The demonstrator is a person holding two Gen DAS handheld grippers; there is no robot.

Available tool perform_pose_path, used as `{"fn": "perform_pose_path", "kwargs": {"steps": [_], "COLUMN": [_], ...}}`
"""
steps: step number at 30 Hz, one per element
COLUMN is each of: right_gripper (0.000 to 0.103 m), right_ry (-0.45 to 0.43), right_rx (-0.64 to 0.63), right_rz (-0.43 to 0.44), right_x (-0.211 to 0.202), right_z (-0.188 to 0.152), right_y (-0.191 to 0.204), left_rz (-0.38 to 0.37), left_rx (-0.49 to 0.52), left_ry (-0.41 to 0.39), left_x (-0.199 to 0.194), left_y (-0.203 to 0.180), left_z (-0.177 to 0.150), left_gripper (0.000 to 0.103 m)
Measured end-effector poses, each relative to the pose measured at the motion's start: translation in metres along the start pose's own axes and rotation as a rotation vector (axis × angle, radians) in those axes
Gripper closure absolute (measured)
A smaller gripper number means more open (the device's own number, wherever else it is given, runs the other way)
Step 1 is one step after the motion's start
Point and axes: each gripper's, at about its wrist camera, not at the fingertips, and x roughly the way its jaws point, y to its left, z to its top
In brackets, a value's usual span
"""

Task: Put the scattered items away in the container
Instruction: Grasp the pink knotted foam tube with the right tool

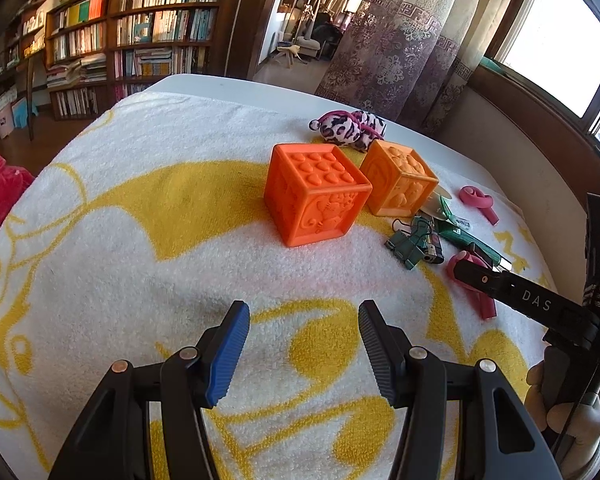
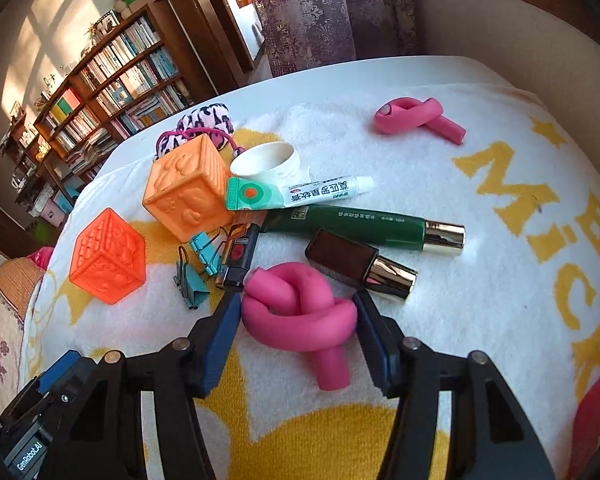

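The right gripper [image 2: 298,312] is set around the nearer pink knot [image 2: 300,312], which lies on the towel [image 2: 480,280] over the table [image 1: 228,86]. Its fingers [image 2: 224,332] stand on either side of the loop, just at its flanks; whether the pads already press cannot be told, and no clamped grip is shown. The left gripper [image 1: 300,344] hangs over bare towel with its fingers [image 1: 228,350] apart and nothing between them.

For a good pick, the loop should be squeezed across its widest part, with the fingers kept low against the towel so the soft foam is not pinched off its top. The stub pointing toward the camera should be left free. The lift is best made straight up, since the brown bottle [image 2: 356,264] and the lighter [image 2: 240,258] lie just beside the knot and could be dragged. No container is seen in either view, so its place cannot be told.

Counted: two pink knots, the second [image 2: 416,118] well apart at the far side; two orange cubes [image 2: 108,256] [image 2: 188,188]; two teal clips [image 2: 192,284]; one white tube [image 2: 300,194]; one green tube [image 2: 364,228]; one brown bottle; one lighter; one white ring [image 2: 268,160]; one leopard-print plush [image 2: 204,120].
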Motion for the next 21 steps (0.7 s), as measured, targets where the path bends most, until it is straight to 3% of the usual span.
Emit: {"fn": "perform_pose_path", "kwargs": {"steps": [4, 15, 21], "right_gripper": [0.043, 0.043, 0.043], "right_ry": [-0.010, -0.092, -0.130], "right_rx": [-0.018, 0.062, 0.069], "right_rz": [-0.016, 0.049, 0.050], "right_x": [-0.008, -0.074, -0.081], "right_z": [-0.006, -0.043, -0.052], "right_y": [-0.001, -0.025, -0.031], "left_rz": [0.005, 0.044, 0.032], "left_rx": [-0.001, 0.006, 0.013], "left_ry": [0.004, 0.016, 0.027], "left_x": [0.002, 0.009, 0.009], "left_y": [0.002, 0.000, -0.013], "left_z": [0.000, 0.004, 0.016], "left_gripper": [0.045, 0.045, 0.045]}}
